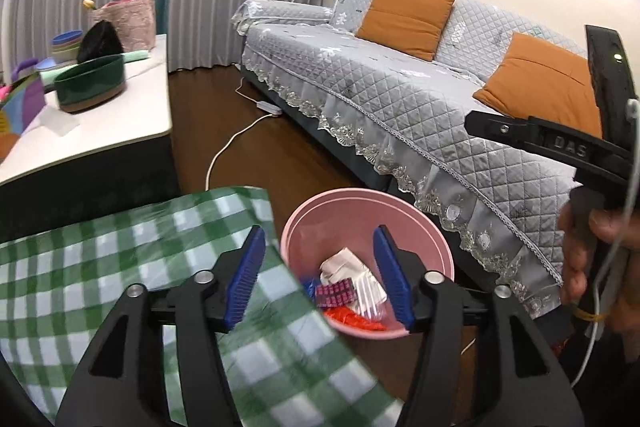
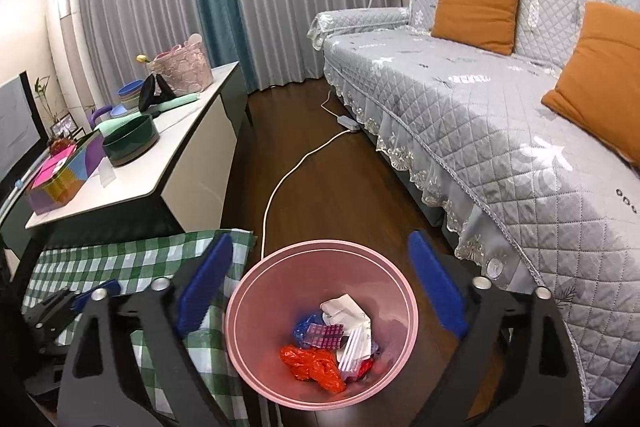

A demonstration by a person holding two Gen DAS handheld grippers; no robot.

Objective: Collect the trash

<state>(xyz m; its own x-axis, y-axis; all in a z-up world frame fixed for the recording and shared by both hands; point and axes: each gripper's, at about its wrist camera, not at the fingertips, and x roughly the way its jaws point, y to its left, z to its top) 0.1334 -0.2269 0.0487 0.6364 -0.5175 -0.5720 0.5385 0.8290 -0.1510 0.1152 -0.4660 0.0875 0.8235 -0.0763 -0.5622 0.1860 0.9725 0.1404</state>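
A pink waste bin [image 2: 256, 307] stands on the dark wood floor beside a table with a green checked cloth [image 2: 132, 263]. Inside lie a crumpled red wrapper [image 2: 312, 367], a purple blister pack [image 2: 326, 335], white paper [image 2: 344, 309] and clear plastic. My right gripper [image 2: 320, 291] is open and empty, directly above the bin. My left gripper [image 1: 318, 281] is open and empty, over the cloth's edge [image 1: 100, 267] and the bin [image 1: 304, 223]. The right gripper's black body [image 1: 576, 147] shows at the right of the left wrist view.
A grey quilted sofa [image 2: 500, 115] with orange cushions [image 2: 476, 7] runs along the right. A white cable and power strip [image 2: 348, 121] lie on the floor. A white side table [image 2: 180, 163] holds a green bowl [image 2: 132, 141], a pink basket [image 2: 180, 69] and a colourful box [image 2: 60, 183].
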